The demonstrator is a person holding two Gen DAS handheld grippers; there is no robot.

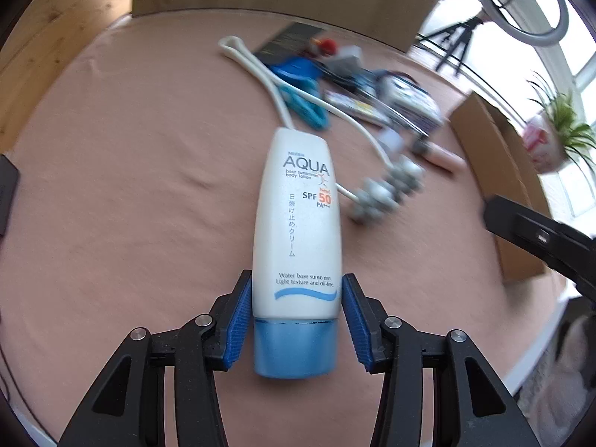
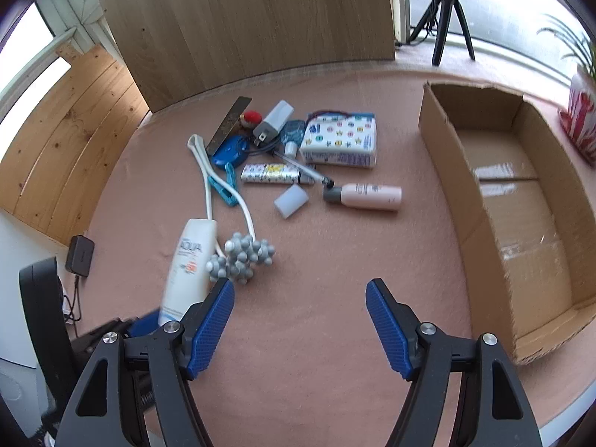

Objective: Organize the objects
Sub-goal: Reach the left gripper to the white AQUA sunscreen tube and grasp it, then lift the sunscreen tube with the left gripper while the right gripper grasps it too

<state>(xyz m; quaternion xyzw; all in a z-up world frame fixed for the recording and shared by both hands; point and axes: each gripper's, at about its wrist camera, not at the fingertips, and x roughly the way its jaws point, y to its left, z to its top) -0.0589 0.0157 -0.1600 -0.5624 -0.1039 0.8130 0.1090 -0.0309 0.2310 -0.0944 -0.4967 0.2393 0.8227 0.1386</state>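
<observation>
The sunscreen tube [image 1: 298, 223] is lying between the blue pads of the left gripper [image 1: 297, 320], with its long axis running straight along the fingers. Its blue cap [image 1: 296, 348] is pointing back toward the camera and its crimped white end is pointing away toward the clutter. The pads are sitting against the tube's lower body just above the cap, narrowly set and clamping it. The label is reading "AQUA", "base sunscreen body lotion", "SPF 50 PA+++", a column of Japanese characters, and "Water base sunscreen, Light texture and oil-free". Whether the tube is resting on the pink tablecloth [image 1: 111, 186] or is lifted just above it cannot be told.

The right gripper [image 2: 300, 322] is hovering over bare cloth with its jaws spread wide and nothing between them. In its view the tube is lying at the left, beside the grey knobbed massager [image 2: 244, 257], whose white cord-like handle [image 2: 203, 156] is looping back toward the pile. A pink bottle [image 2: 367, 196] is lying on its side, grey cap pointing left; its print is too small to read. An open cardboard box [image 2: 439, 141] is standing at the right.
</observation>
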